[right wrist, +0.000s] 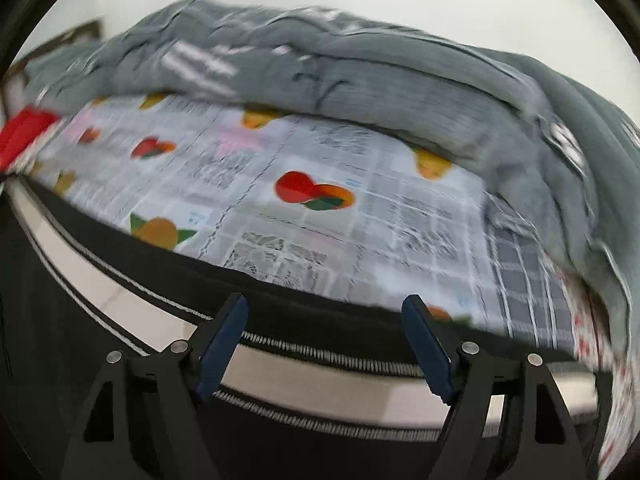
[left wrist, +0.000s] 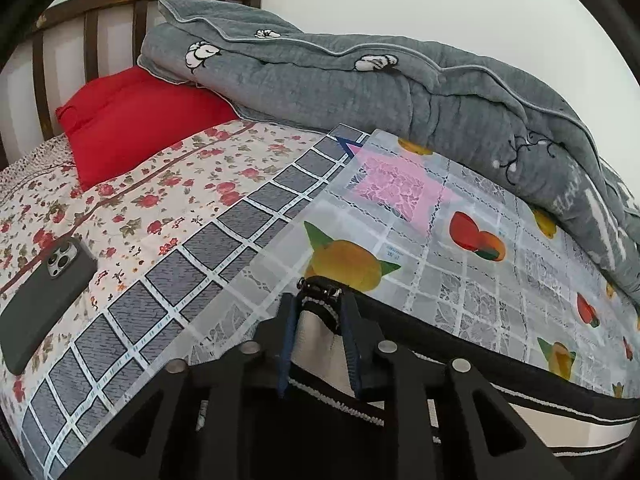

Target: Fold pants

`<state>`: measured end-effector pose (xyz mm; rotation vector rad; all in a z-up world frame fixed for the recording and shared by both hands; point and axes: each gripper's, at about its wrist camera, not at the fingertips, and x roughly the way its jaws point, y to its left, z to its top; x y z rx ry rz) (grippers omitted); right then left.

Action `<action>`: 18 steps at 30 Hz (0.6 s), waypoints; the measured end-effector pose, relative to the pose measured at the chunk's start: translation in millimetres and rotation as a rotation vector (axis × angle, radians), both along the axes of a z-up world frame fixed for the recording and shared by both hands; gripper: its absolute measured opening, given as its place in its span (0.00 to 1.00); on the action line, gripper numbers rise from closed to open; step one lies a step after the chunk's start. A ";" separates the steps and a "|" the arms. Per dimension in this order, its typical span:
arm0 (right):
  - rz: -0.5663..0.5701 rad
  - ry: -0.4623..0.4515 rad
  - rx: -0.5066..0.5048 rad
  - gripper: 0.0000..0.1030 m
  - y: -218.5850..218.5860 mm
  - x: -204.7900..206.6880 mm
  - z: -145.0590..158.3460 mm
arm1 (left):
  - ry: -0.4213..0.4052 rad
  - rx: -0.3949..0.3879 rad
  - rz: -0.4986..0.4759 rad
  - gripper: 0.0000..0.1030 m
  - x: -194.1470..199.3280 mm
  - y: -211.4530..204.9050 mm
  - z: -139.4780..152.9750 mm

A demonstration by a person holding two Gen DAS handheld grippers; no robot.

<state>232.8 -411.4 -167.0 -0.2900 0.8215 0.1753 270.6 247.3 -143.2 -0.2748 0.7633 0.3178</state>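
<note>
The pants (left wrist: 460,352) are black with a beige side stripe edged in white. They lie along the near edge of the fruit-print plastic sheet (left wrist: 432,240) on the bed. My left gripper (left wrist: 322,300) is shut on the pants' end, the bunched fabric pinched between its blue pads. In the right wrist view the pants (right wrist: 320,368) stretch across the bottom, stripe showing. My right gripper (right wrist: 326,312) is open, its fingers spread over the black fabric and the stripe, holding nothing. That view is blurred by motion.
A rolled grey quilt (left wrist: 380,84) runs along the far side by the wall, also in the right wrist view (right wrist: 360,76). A red pillow (left wrist: 132,120) lies by the headboard. A dark phone (left wrist: 44,296) lies on the floral sheet at left.
</note>
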 end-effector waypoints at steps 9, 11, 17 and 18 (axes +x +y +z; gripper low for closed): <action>0.210 0.092 -0.016 0.11 9.9 13.8 -24.8 | -0.015 0.026 0.004 0.18 -1.6 -1.5 2.8; 0.245 0.023 -0.029 0.03 11.0 -0.5 -14.0 | -0.070 0.026 0.001 0.16 -9.2 -1.1 9.3; 0.210 -0.046 0.107 0.03 -6.5 5.6 9.4 | -0.155 0.001 0.030 0.14 -13.9 5.6 18.4; 0.195 -0.019 0.077 0.03 -1.4 13.7 -0.9 | -0.121 0.011 0.042 0.14 -7.6 4.9 13.8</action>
